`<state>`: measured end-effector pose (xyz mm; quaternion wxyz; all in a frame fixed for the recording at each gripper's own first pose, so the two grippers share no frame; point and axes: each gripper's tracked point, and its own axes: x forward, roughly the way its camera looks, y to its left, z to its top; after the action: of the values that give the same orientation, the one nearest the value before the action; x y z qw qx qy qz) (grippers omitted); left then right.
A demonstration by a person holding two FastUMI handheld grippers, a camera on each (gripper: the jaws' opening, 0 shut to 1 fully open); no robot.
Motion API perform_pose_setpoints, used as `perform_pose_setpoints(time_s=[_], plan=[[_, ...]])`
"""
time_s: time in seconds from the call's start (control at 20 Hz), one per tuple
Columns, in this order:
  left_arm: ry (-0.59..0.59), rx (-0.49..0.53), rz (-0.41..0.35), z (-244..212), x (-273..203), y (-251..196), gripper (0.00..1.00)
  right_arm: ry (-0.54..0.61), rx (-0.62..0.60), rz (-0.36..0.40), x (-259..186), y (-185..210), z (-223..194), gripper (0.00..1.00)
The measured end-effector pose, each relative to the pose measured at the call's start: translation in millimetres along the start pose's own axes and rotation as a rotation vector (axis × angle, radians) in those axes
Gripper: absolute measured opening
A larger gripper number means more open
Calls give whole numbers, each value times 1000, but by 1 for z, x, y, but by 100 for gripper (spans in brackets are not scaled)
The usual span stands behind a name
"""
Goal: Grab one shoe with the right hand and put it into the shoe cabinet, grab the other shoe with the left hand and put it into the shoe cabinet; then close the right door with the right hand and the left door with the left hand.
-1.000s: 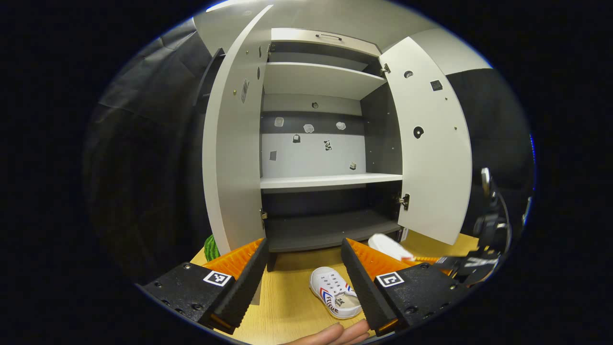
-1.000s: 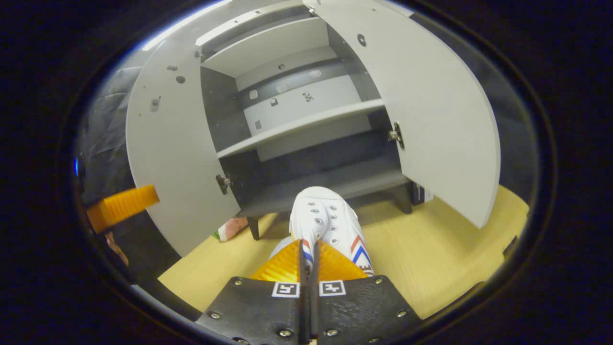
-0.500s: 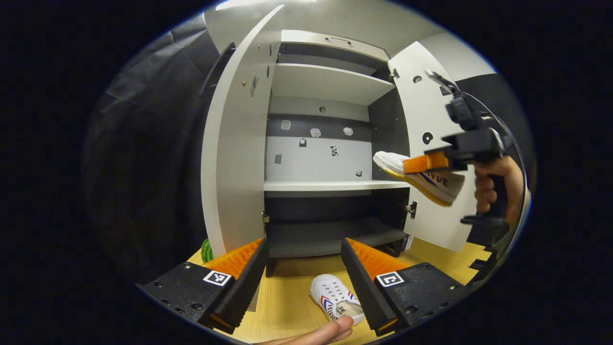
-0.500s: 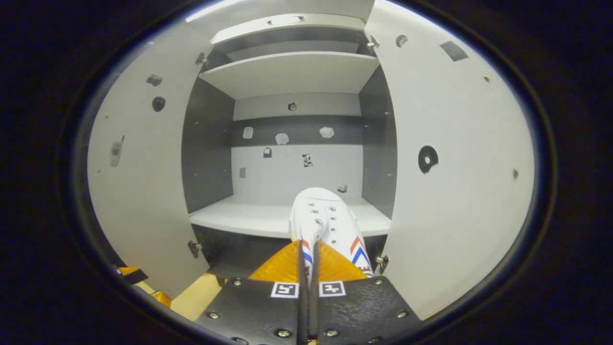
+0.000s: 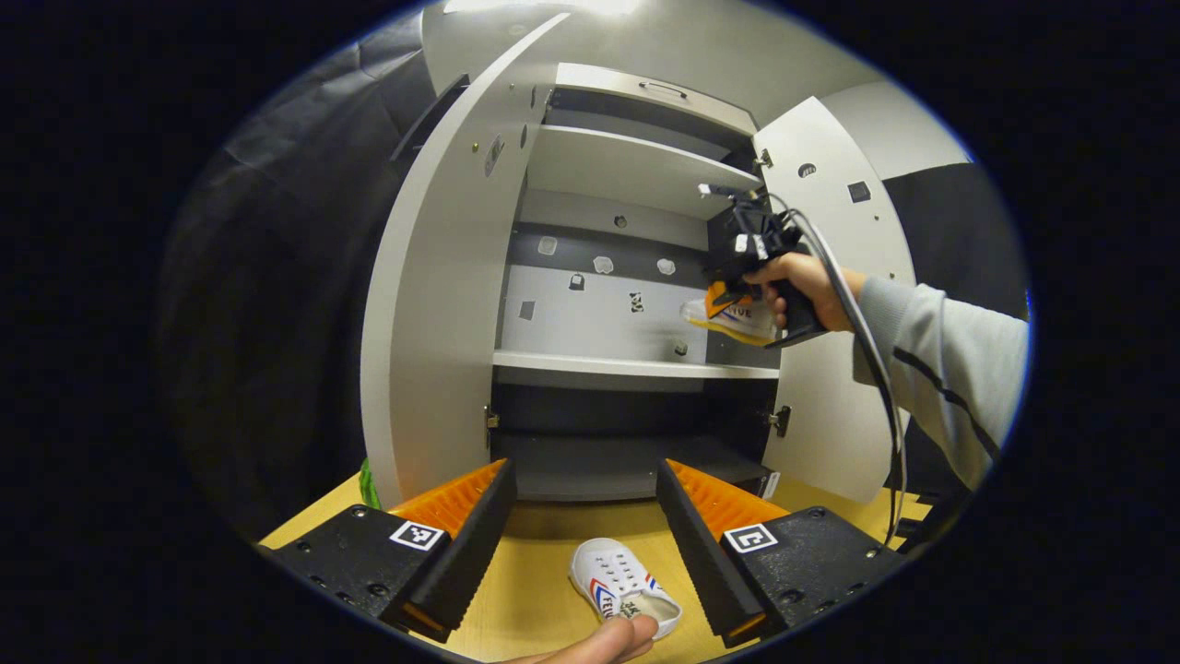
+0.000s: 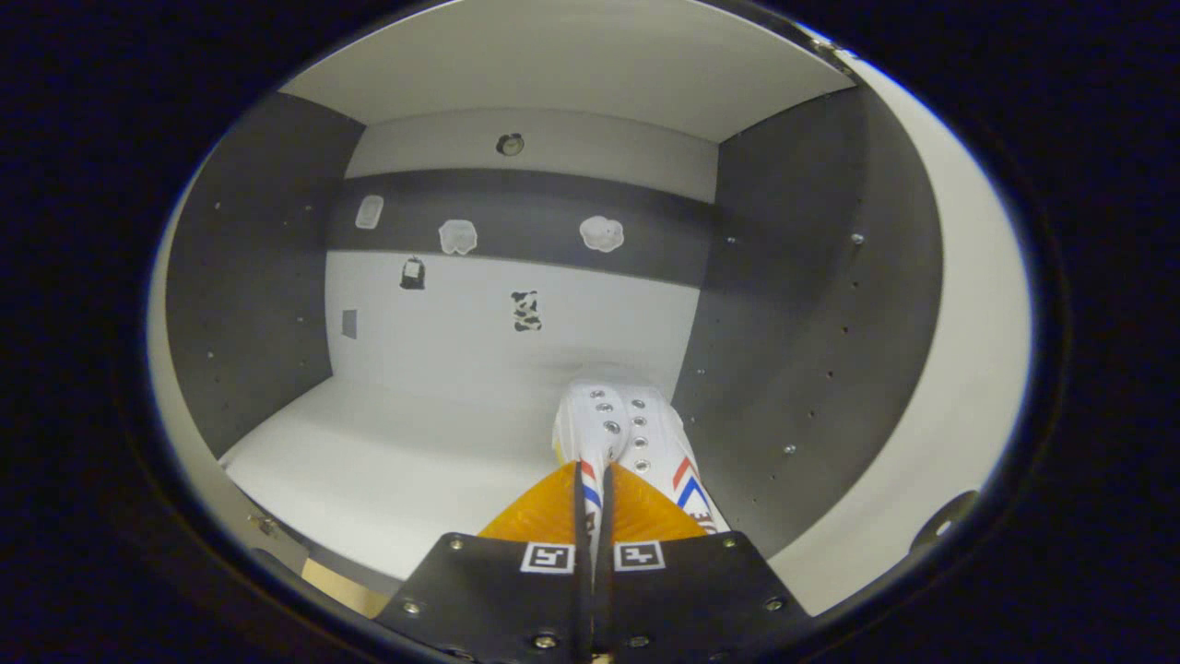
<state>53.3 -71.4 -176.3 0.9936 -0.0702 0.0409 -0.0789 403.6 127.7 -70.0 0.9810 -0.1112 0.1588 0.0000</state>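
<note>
My right gripper (image 6: pixel 595 480) is shut on a white shoe (image 6: pixel 627 433) with red and blue stripes, held inside the cabinet above the white middle shelf (image 6: pixel 387 461), near the right wall. In the left gripper view that gripper (image 5: pixel 724 300) and its shoe (image 5: pixel 733 318) hang over the same shelf (image 5: pixel 599 367), held by a hand in a grey sleeve. The other white shoe (image 5: pixel 618 586) lies on the wooden table, between the fingers of my left gripper (image 5: pixel 581 493), which is open and above it. Both cabinet doors (image 5: pixel 433 277) stand open.
The right door (image 5: pixel 839 304) is swung outward beside the sleeve. A dark bottom shelf (image 5: pixel 608 456) lies below the white one, an upper shelf (image 5: pixel 627 161) above. Something green (image 5: pixel 369 480) sits behind the left door. A fingertip (image 5: pixel 599 641) shows at the lower edge.
The right gripper carried its shoe up from the table and forward into the cabinet's middle compartment. The left gripper stayed open over the other shoe, drifting slightly.
</note>
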Motion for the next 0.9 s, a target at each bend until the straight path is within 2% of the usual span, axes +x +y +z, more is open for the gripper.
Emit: perform_pose_setpoints(time_s=[0.35,0.45,0.5,0.55,0.6,0.65,0.75,0.8,0.85,0.9], plan=[[38,66,-7,-19,8,1,95,101,-4,-28,79,14,-24,2],[49,69,-12,-22,9,1,95,120,-4,-38,82,14,-30,7],[54,68,-6,-23,10,2,95,84,-45,-74,83,6,-25,17],[58,66,-3,-25,10,3,95,31,-85,-111,74,-3,-12,23],[63,64,-4,-26,9,3,95,-21,-105,-141,61,-7,2,49],[61,64,-6,-26,8,2,95,-59,-104,-158,48,-13,12,53],[63,84,-1,-24,5,1,95,-80,-62,-108,20,-8,12,69],[60,100,9,-21,2,3,95,-85,-39,-88,3,-7,9,95],[51,113,18,-17,0,3,95,-95,-32,-79,-15,-9,10,100],[48,124,20,-14,-3,2,95,-116,-32,-77,-34,-12,10,99]])
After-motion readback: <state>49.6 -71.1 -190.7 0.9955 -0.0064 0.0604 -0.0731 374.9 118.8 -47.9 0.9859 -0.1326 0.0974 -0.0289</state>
